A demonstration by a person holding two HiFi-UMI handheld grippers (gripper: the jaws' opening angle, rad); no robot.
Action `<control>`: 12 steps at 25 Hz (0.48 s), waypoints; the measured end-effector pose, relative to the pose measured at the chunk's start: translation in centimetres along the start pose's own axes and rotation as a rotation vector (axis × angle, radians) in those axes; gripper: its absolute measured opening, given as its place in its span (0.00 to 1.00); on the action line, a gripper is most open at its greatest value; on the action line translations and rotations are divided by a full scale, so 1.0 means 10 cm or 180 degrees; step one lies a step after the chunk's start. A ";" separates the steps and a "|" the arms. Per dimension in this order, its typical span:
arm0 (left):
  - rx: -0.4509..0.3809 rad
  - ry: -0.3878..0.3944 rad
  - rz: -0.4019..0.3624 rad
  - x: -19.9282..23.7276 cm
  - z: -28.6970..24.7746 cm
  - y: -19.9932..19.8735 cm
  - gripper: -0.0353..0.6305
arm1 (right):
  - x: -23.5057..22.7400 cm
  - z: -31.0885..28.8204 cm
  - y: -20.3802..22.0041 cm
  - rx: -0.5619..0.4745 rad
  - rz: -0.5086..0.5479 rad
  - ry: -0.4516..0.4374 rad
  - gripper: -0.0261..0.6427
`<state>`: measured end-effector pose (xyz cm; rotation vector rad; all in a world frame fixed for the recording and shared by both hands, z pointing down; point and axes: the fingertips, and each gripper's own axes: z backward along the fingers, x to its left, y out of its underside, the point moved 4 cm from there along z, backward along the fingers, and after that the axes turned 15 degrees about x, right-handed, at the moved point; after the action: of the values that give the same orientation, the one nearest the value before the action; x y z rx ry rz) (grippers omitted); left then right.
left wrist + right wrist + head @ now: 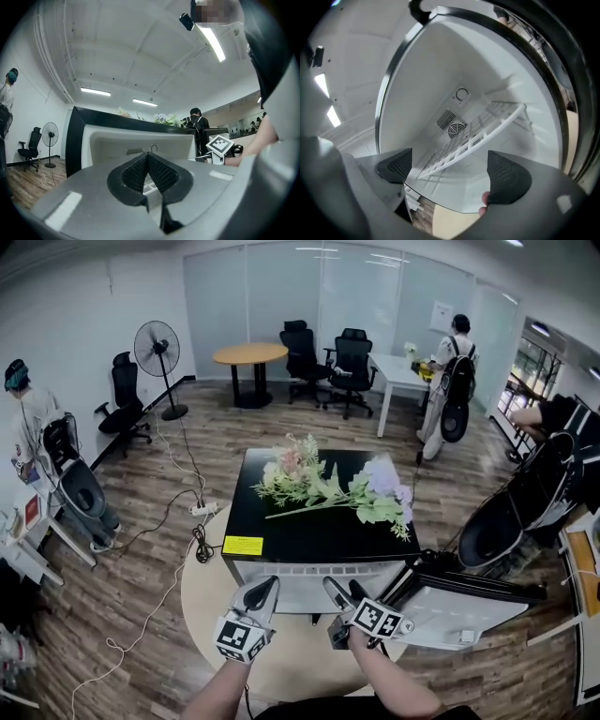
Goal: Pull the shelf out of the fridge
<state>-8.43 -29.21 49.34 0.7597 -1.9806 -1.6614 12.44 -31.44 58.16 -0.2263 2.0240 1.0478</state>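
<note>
Glossy black fridge (281, 532), matt white wire-grid shelf (480, 135)

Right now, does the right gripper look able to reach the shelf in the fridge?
Probably yes. The door stands open, the right gripper has its jaws apart and aimed into the fridge, and nothing sits between them and the shelf.

Floored in grey-brown wood-look planks (141, 474), with a round beige mat (202, 606) at the near end. Walled in plain white (66, 324) on the left and in tall frosted glass panels (281, 287) at the back. Furnished with a round tan wooden table (249, 353), two black swivel office chairs (302, 351) beside it (a third black chair (125, 407) by the left wall), a black pedestal fan (157, 348) and a white rectangular desk (398, 373). Lit by long white ceiling strip lights (96, 92).
</note>
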 end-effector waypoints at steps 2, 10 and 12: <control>0.0014 -0.0011 0.0001 0.01 0.00 0.01 0.05 | -0.06 -0.07 0.01 0.0042 -0.0271 -0.0094 0.80; 0.0069 -0.0030 -0.0008 0.05 0.01 0.05 0.05 | -0.17 -0.34 -0.04 0.0134 -0.0676 -0.0298 0.67; 0.0091 -0.0038 -0.0002 0.04 0.03 0.07 0.05 | -0.19 -0.40 -0.07 0.0125 -0.0797 -0.0348 0.64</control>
<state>-9.04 -29.20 49.97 0.7626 -2.0165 -1.6452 11.61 -35.24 60.45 -0.3830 1.8608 0.8448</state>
